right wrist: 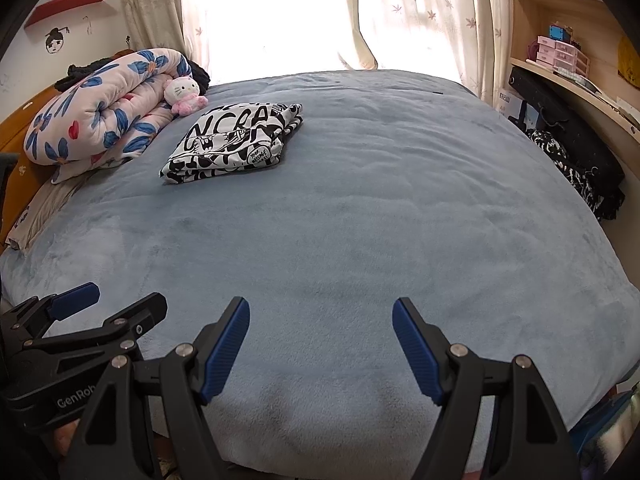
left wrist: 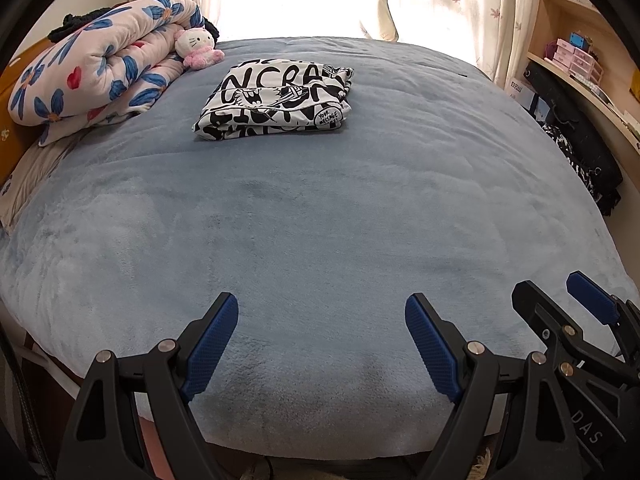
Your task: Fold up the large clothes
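A black-and-white printed garment [left wrist: 276, 100] [right wrist: 236, 142] lies folded into a neat rectangle on the far part of the blue-grey bed cover [left wrist: 320, 220] [right wrist: 360, 220]. My left gripper [left wrist: 322, 308] hovers over the near edge of the bed, jaws wide apart, nothing between its blue pads. My right gripper [right wrist: 320, 312] hangs beside it, also open and empty. In the left wrist view the right gripper [left wrist: 560, 300] shows at the lower right; in the right wrist view the left gripper [right wrist: 116, 300] shows at the lower left. Both grippers are far from the garment.
A rolled floral quilt [left wrist: 92, 72] [right wrist: 104, 108] with a pink plush cat [left wrist: 198, 48] [right wrist: 184, 94] lies at the far left. Wooden shelves [left wrist: 580, 68] [right wrist: 568, 64] and dark bags [left wrist: 576, 148] [right wrist: 576, 152] line the right side. Curtains [right wrist: 420, 20] hang behind the bed.
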`<move>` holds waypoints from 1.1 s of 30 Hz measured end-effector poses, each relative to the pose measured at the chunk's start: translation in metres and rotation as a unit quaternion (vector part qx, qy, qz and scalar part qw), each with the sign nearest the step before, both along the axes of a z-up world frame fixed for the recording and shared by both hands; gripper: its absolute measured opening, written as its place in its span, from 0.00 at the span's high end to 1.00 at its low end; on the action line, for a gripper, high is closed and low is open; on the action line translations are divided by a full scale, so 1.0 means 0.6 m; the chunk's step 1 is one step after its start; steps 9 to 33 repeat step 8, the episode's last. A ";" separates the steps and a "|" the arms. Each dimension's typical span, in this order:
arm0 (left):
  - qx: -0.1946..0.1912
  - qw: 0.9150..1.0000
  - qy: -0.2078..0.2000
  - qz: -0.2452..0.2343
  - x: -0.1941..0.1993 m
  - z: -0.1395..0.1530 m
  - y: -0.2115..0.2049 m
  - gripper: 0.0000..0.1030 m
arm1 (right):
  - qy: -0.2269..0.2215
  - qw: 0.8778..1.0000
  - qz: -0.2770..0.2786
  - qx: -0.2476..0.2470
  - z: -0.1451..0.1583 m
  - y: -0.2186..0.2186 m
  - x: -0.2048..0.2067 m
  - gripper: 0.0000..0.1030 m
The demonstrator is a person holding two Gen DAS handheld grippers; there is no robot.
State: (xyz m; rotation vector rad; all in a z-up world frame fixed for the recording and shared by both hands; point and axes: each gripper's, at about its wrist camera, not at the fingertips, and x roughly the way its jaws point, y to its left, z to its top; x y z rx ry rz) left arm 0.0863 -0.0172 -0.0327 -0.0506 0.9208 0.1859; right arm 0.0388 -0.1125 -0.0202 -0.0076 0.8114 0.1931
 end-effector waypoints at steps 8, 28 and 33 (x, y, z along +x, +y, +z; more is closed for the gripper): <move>0.000 1.000 0.001 0.000 0.000 0.000 0.000 0.18 | 0.001 1.000 0.000 -0.001 0.001 0.004 0.002 0.28; 0.000 1.000 0.001 0.000 0.000 0.000 0.000 0.18 | 0.001 1.000 0.000 -0.001 0.001 0.004 0.002 0.28; 0.000 1.000 0.001 0.000 0.000 0.000 0.000 0.18 | 0.001 1.000 0.000 -0.001 0.001 0.004 0.002 0.28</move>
